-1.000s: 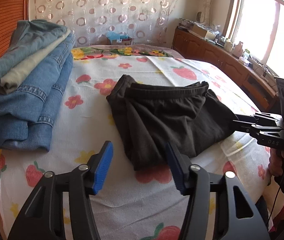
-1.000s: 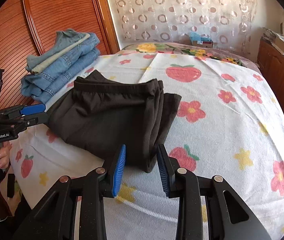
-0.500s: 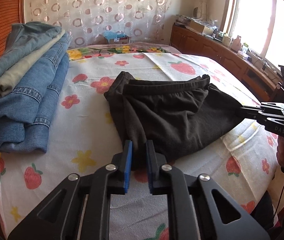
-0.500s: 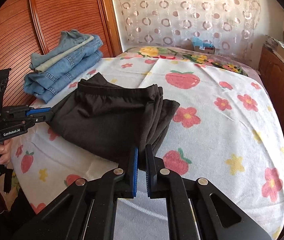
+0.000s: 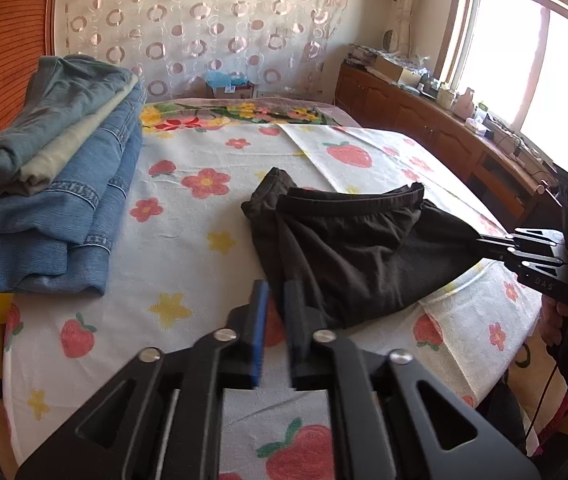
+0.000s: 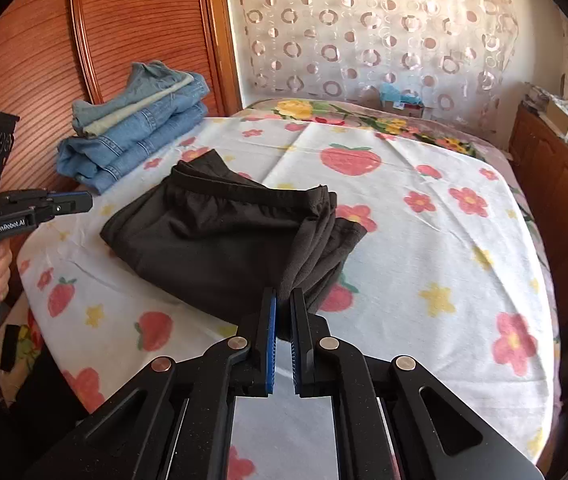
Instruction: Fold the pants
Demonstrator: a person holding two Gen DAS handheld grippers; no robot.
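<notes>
Strawberry-print bedspread (image 6: 424, 216) under soft, limp black fabric pants (image 6: 219, 240); your right gripper (image 6: 282, 312) fingers pinch corner; left gripper (image 5: 272, 300) fingers, near-closed and opening, at other corner — grip unclear. Light cloth; hold corners.

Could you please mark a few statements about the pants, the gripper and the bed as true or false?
1. The right gripper is shut on the near edge of the black fabric pants. True.
2. The stack of folded blue denim jeans lies on top of the pants. False: it sits apart from them, nearer the headboard.
3. The pants rest on a white bedsheet printed with strawberries and flowers. True.
4. The pants are spread out at full length. False: they are already folded into a compact bundle.
</notes>
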